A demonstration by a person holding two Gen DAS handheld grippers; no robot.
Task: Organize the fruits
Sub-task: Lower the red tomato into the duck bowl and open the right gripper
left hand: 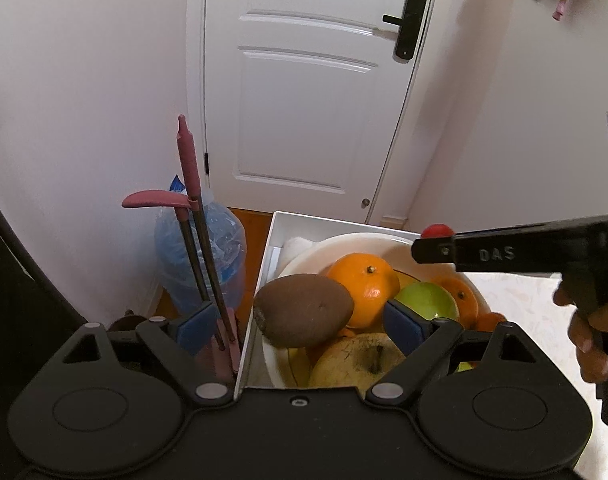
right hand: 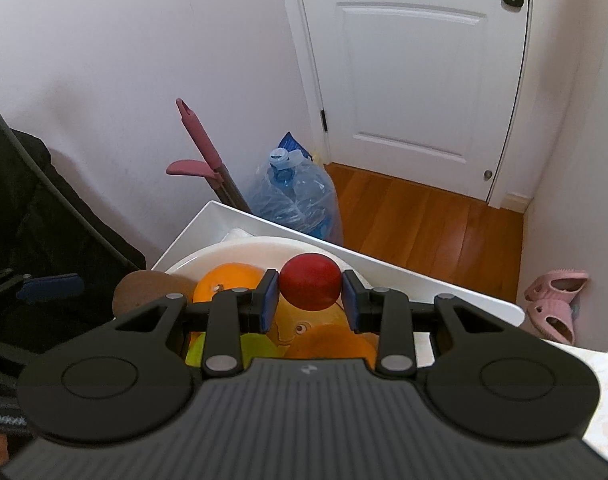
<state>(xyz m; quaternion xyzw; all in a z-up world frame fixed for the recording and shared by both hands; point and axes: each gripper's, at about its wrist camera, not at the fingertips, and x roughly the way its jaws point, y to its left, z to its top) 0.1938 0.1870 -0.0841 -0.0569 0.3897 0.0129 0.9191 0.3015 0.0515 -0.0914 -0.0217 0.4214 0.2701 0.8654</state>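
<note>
Nearby, mop handles (left hand: 192,216), bottle bag (right hand: 300,204), pink slippers (right hand: 555,300), door (left hand: 304,80).

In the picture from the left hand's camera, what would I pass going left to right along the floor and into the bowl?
Pink-handled mop → blue plastic bag → brown fruit → big orange → green apple → second orange.

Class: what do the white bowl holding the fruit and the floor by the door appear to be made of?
Bowl: probably glazed ceramic or plastic, since its rim is smooth, white and faintly shiny; which one is unclear.
Floor: varnished wood or wood-look planks, with visible board seams and an orange-brown sheen.
</note>
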